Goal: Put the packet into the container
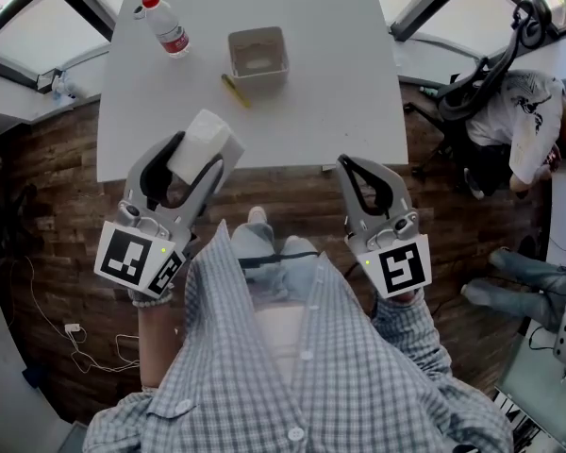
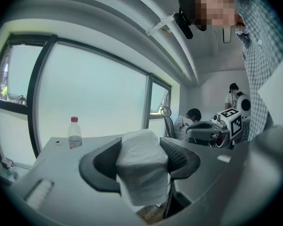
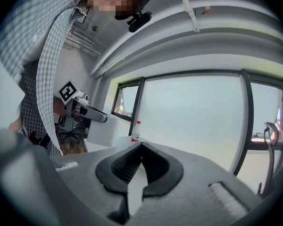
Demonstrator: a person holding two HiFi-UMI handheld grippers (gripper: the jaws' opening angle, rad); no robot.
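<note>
White and wrapped in thin plastic, the small blocky packet [image 2: 141, 166] sits between the two dark jaws of our left gripper [image 1: 196, 155]. The jaws squeeze it from both sides, and the packet sticks out past their tips. In the head view it shows over the near edge of the pale grey table [image 1: 340, 83]. It is held up in the air and does not rest on the top.

The container [image 1: 258, 36] is a small square grey tub with an open top, and its inside looks pale. It stands further back on the table, near the middle, well apart from the packet.

Just beside the container, on its near left side, lies a thin yellow pencil [image 1: 234, 91]. A clear plastic bottle with a red lid [image 1: 167, 25] stands near the far left corner of the table. A little round white cap [image 1: 138, 11] lies next to it.

Our right gripper [image 1: 344, 165] is held off the near edge of the table, over the brown wooden floor [image 1: 57, 206]. Its jaws are pressed together at the tips and nothing is between them.

We wear a blue and white checked shirt [image 1: 264, 376]. Off to the right, another person in a white top [image 1: 528, 111] sits by a dark chair.
</note>
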